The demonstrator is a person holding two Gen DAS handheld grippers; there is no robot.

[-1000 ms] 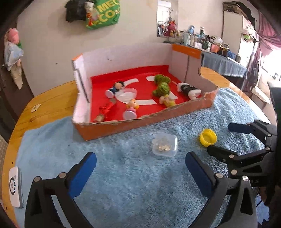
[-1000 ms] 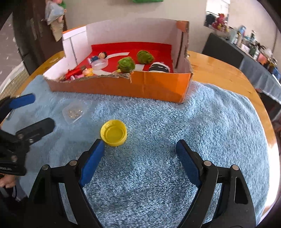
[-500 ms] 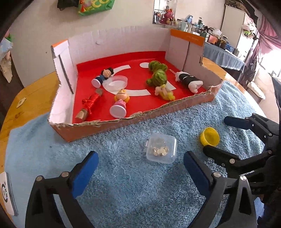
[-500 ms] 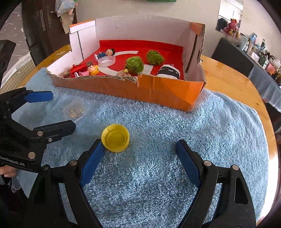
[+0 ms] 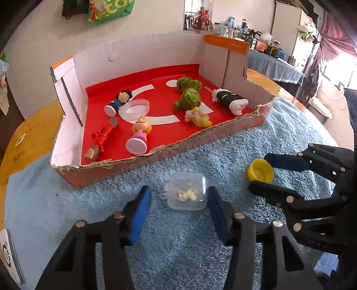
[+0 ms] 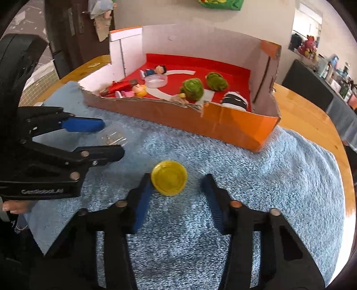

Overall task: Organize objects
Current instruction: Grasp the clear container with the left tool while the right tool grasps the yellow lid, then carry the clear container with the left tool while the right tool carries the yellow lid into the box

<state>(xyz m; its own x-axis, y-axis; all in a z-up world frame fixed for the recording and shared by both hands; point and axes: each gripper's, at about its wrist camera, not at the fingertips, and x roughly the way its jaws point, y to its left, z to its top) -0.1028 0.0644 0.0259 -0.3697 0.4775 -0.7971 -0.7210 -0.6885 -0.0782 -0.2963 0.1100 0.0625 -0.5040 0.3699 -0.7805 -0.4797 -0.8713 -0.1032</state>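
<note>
Left gripper (image 5: 178,200) just closing around clear container (image 5: 186,193) on blue towel (image 5: 200,256), one pad touching, not clamped; right gripper (image 6: 176,186) likewise closing beside yellow cap (image 6: 169,177), ungripped.

This is looking like a lived-in home, a dining or living room. A round wooden worktop (image 6: 312,116) is standing in the middle, with a fluffy blue towel (image 6: 256,189) lying over it. Bags, one green with lettering (image 5: 111,9), are hanging on the pale wall behind. Farther back a side table under a blue cloth (image 5: 274,67) is carrying a clutter of jars, bottles and cups (image 5: 252,31), with a pink plush toy (image 5: 202,19) sitting among them. A tall white cabinet (image 5: 287,24) is standing beside it, and purple curtains (image 5: 330,35) are hanging by a bright window. A cardboard box (image 5: 156,156) of small dolls and toys is resting on the towel.
</note>
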